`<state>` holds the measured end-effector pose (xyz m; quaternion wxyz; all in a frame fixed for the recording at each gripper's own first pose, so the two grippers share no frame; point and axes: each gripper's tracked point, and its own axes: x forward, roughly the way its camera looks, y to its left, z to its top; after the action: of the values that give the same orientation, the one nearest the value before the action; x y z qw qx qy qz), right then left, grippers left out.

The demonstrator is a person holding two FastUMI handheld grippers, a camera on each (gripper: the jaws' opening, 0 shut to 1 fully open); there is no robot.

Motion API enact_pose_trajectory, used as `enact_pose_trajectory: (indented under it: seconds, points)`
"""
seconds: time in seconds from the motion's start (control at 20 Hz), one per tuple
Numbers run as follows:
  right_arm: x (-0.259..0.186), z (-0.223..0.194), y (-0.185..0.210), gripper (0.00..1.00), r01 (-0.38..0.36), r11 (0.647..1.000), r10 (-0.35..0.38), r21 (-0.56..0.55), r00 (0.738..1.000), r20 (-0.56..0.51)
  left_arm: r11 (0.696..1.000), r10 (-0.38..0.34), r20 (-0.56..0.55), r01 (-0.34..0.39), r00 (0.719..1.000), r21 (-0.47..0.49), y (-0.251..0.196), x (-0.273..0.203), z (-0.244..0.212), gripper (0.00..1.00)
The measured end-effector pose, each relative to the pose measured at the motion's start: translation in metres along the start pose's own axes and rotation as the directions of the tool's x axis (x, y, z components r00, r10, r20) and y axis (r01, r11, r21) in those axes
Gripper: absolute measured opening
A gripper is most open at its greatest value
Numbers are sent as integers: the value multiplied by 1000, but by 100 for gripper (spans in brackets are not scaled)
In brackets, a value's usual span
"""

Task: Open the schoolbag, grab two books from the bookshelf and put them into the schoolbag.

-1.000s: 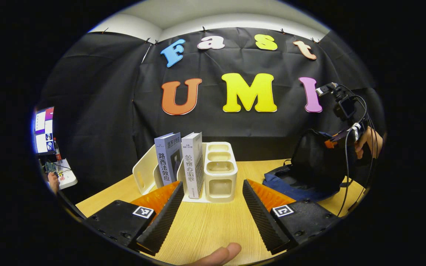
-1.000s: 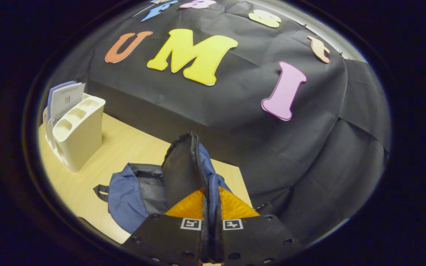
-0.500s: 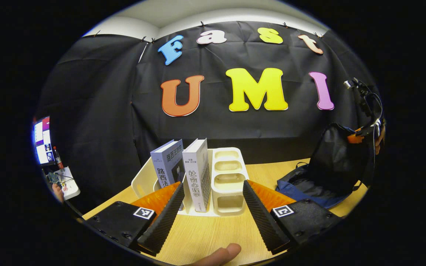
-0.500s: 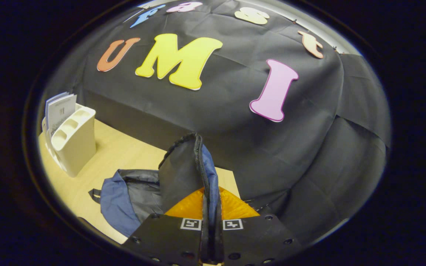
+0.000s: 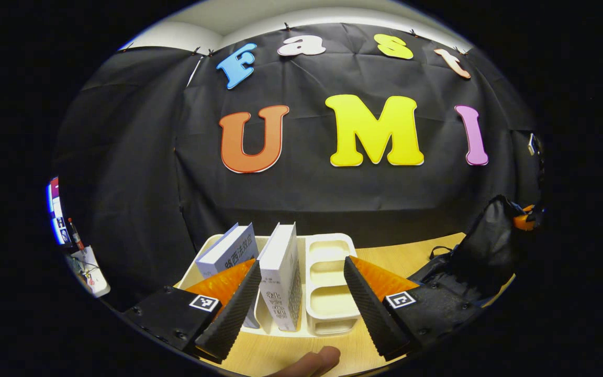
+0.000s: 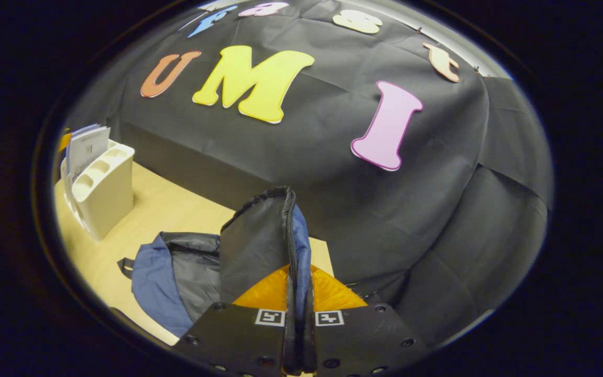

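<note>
Your right gripper (image 6: 297, 335) is clamped on the lifted flap of the blue-and-black fabric schoolbag (image 6: 259, 246), holding its mouth open right of the cream plastic bookshelf (image 5: 327, 283). Your left gripper (image 5: 301, 309) hangs spread wide over the shelf, straddling the white upright paperback book (image 5: 280, 277) so it can close on it; the grey-blue leaning book (image 5: 225, 254) sits just beside.

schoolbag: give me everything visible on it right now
The schoolbag is soft fabric, blue outside with a dark grey lining, and lies slumped on the wooden table to the right of the white bookshelf. It is unzipped: the right hand-held gripper is shut on the zipper-edged flap, holding it upright so the mouth gapes. A dark strap loop pokes out on the bag's bookshelf side. In the left gripper view it sits at the table's far right, flap raised.
</note>
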<state>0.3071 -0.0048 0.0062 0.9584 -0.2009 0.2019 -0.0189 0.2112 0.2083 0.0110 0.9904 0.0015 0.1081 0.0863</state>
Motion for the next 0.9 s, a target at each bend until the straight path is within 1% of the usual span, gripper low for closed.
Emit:
enact_pose_trajectory:
  seconds: [0.2, 0.4, 0.5, 0.6, 0.75, 0.8, 0.9]
  points:
    - [-2, -4, -3, 6, -13, 1000, 13, -2, 1000, 11, 999, -26, -39, 25, 999, -21, 9, 30, 21, 99]
    - [-2, -8, -5, 6, -37, 999, 37, 11, 999, 15, 999, -28, -108, 32, 994, 30, 18, 62, 29, 99]
    - [0, -12, -7, 6, -45, 999, 45, 19, 999, 11, 997, -40, -147, 48, 988, 54, 19, 75, 30, 99]
    - [2, -14, -10, 6, -48, 999, 48, 18, 999, 11, 995, -50, -206, 67, 977, 76, 19, 91, 23, 99]
    - [2, -16, -11, 6, -62, 998, 61, 7, 998, 22, 992, -80, -315, 107, 946, 72, 16, 107, 10, 98]
    - [2, -15, -11, 4, -65, 998, 65, 5, 997, 28, 991, -76, -335, 107, 939, 76, 18, 110, 8, 98]
    - [1, -16, -11, 4, -74, 997, 74, 3, 997, 36, 988, -66, -386, 114, 920, 105, 20, 113, 2, 97]
